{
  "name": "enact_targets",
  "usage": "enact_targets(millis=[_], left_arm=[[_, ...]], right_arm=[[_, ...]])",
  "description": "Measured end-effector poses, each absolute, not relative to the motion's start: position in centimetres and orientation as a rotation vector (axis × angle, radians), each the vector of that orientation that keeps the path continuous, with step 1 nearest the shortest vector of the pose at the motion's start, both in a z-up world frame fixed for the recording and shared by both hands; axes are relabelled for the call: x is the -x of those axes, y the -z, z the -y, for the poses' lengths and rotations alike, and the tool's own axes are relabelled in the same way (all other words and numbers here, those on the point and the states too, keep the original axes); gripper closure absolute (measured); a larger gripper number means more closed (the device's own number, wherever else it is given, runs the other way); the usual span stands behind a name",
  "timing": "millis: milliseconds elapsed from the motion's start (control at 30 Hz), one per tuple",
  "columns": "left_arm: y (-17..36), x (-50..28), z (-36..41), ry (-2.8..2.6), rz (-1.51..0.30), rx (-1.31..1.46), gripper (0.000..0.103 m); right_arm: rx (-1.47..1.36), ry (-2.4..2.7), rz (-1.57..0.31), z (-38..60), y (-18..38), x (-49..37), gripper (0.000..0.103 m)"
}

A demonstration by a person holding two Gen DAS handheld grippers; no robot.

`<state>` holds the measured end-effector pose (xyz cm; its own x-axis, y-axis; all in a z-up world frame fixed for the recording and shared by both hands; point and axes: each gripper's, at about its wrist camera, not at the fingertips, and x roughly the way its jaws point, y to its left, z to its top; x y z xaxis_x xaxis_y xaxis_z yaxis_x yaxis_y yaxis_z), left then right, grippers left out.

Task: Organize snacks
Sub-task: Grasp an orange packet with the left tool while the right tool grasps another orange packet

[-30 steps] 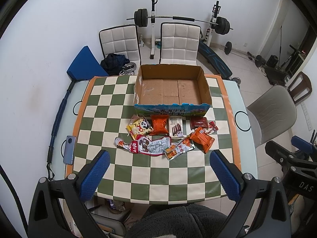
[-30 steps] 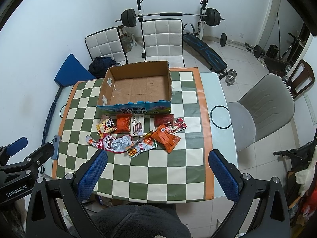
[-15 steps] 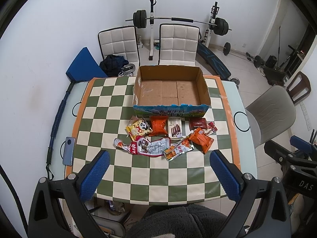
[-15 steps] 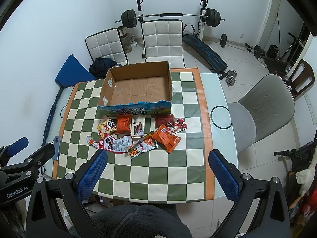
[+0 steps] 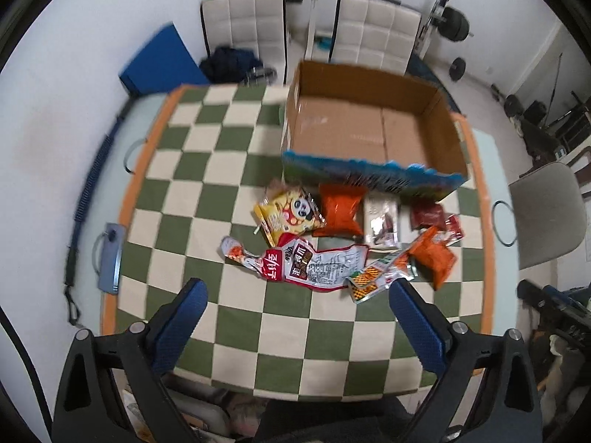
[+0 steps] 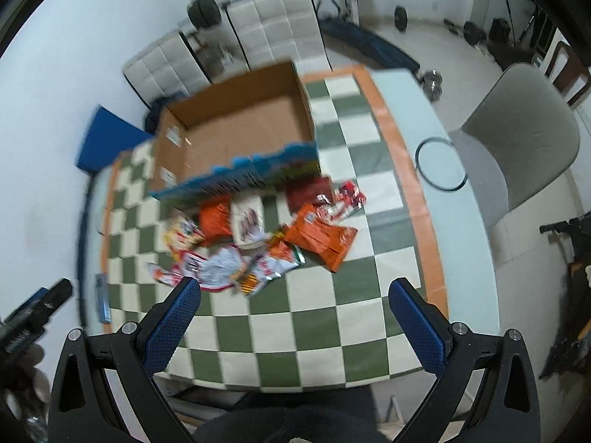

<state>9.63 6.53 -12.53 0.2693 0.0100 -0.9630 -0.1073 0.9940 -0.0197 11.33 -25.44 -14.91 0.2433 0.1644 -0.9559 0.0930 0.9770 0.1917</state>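
Both the left gripper (image 5: pixel 295 310) and right gripper (image 6: pixel 293 308) hung spread and empty above the green-and-cream chequered tablecloth (image 5: pixel 236 288); the loose foil snack packets (image 5: pixel 317 258) lay clustered just before the empty brown cardboard box (image 5: pixel 369 136); the nearest flat packet was judged best pinched by an edge

A green-and-cream checkered tablecloth (image 5: pixel 236 170) with an orange border covered the table. At its nine o'clock edge lay a grey-blue phone (image 5: pixel 109 258). Two white quilted chairs (image 5: pixel 243 33) stood at twelve o'clock, a barbell rack (image 5: pixel 448 22) behind them at one o'clock. A grey chair (image 6: pixel 517 140) sat at three o'clock, and a black ring (image 6: pixel 439 164) lay on the table's edge beside it.
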Motion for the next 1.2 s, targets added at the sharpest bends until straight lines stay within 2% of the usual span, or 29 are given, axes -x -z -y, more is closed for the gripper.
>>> enact_targets(millis=[200, 300, 600, 667, 733, 767, 833, 967, 1067, 1200], left_arm=[[20.5, -12.6, -6.2, -0.072, -1.404, 0.09, 0.013], [23.4, -14.4, -5.4, -0.083, -1.424, 0.055, 0.013], [29.7, -19.0, -4.5, -0.083, -1.507, 0.071, 0.013], [30.6, -19.8, -4.3, -0.076, -1.509, 0.074, 0.013], [31.5, -20.6, -4.0, -0.069, -1.513, 0.078, 0.013], [31.9, -21.0, -3.9, -0.063, -1.509, 0.085, 0.013], [32.6, -21.7, -3.9, -0.063, -1.505, 0.093, 0.013], [33.9, -23.1, -4.2, -0.057, -1.497, 0.126, 0.016], [34.8, -24.0, -4.1, -0.055, -1.502, 0.133, 0.023], [36.2, -25.2, -3.5, -0.047, -1.523, 0.126, 0.038]], right_arm=[[-0.021, -0.097, -1.478, 24.4, 26.1, -16.0, 0.0], [0.086, -0.142, -1.499, 24.2, 30.1, -18.0, 0.0], [0.348, -0.31, -1.562, 22.3, 38.1, -22.3, 0.0], [0.359, -0.341, -1.592, 21.8, 40.1, -23.1, 0.004], [0.34, -0.35, -1.623, 21.7, 41.4, -23.6, 0.016], [0.301, -0.358, -1.642, 21.8, 42.0, -23.9, 0.029], [0.203, -0.338, -1.671, 22.3, 42.7, -24.4, 0.042], [-0.028, -0.237, -1.726, 24.3, 43.5, -25.1, 0.046], [-0.192, -0.154, -1.763, 25.8, 44.5, -25.7, 0.045], [-0.282, -0.122, -1.789, 27.0, 45.3, -26.8, 0.045]])
